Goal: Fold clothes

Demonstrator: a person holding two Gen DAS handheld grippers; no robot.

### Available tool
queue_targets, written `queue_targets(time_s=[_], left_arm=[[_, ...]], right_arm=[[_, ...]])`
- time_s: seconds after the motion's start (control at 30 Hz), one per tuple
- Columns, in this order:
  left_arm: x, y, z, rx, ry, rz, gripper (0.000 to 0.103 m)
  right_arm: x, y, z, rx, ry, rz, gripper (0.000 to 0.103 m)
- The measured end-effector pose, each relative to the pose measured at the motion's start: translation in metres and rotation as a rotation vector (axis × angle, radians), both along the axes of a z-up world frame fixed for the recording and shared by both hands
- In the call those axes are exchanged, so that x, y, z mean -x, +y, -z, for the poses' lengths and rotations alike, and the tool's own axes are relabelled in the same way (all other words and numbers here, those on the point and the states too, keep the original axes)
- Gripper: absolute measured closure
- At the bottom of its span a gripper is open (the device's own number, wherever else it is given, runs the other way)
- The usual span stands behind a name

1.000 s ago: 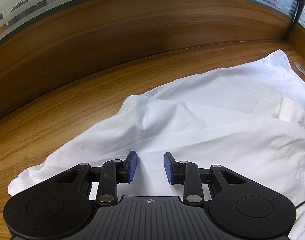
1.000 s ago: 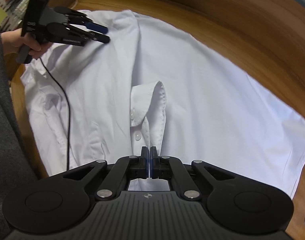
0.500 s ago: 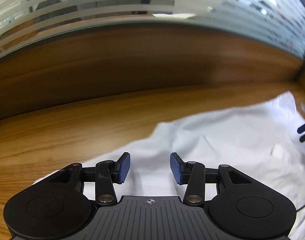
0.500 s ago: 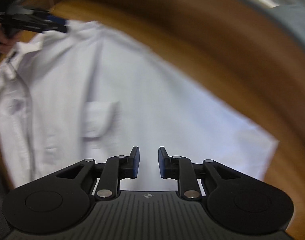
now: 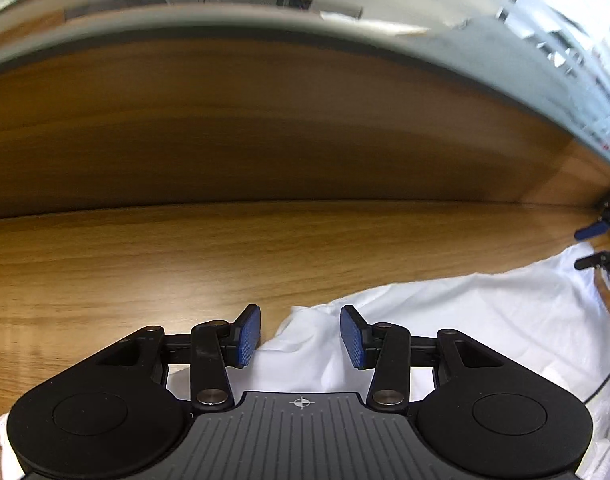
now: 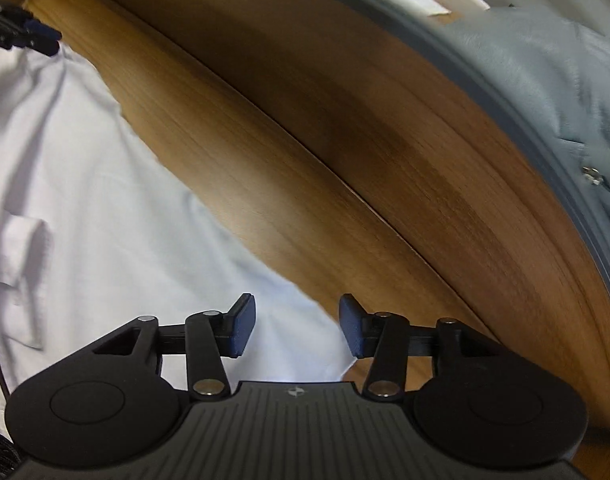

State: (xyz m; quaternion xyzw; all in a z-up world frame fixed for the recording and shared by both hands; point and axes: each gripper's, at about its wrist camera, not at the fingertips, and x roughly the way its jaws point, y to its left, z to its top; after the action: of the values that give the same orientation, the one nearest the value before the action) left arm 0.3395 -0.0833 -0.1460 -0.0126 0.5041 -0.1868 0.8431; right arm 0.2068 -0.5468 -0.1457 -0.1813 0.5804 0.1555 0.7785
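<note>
You are working over a wide wooden table point(image 5: 153, 264), its grain running across both views, and it is meeting a darker wooden back panel point(image 5: 265, 132) that is rising along the far edge. Above that panel a pale frosted screen point(image 5: 485, 64) is curving across the top of the left wrist view; its detail is blurred.

The white shirt point(image 6: 85, 200) is lying flat on the table, filling the left half of the right wrist view, with a cuff point(image 6: 21, 240) folded onto it near the left border. Its far edge is running diagonally, leaving a bare band of wood between cloth and back panel. In the left wrist view the shirt is covering only the lower right corner, and open tabletop is stretching away to the left and ahead of you.

Your left gripper point(image 5: 300, 334) is holding its blue pads spread, hanging over the shirt's rumpled edge, with nothing pinched. Your right gripper point(image 6: 296, 330) is opening its jaws over the shirt's corner, where cloth gives way to wood; the pads are not pressing on anything.
</note>
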Motion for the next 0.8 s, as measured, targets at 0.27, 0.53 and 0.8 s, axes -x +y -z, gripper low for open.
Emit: queue_targets(time_s=[0.27, 0.53, 0.8], left_arm=[[0.009, -0.014, 0.005, -0.054, -0.046, 0.051, 0.09], [0.052, -0.005, -0.046, -0.046, -0.208, 0.091, 0.095], [0.154, 0.005, -0.104, -0.072, -0.37, 0.19, 0.095]], right_arm=[[-0.012, -0.005, 0.021, -0.018, 0.075, -0.02, 0.086], [0.041, 0.009, -0.029, 0.007, -0.089, 0.007, 0.1], [0.162, 0.044, -0.103, 0.035, -0.31, 0.077, 0.1]])
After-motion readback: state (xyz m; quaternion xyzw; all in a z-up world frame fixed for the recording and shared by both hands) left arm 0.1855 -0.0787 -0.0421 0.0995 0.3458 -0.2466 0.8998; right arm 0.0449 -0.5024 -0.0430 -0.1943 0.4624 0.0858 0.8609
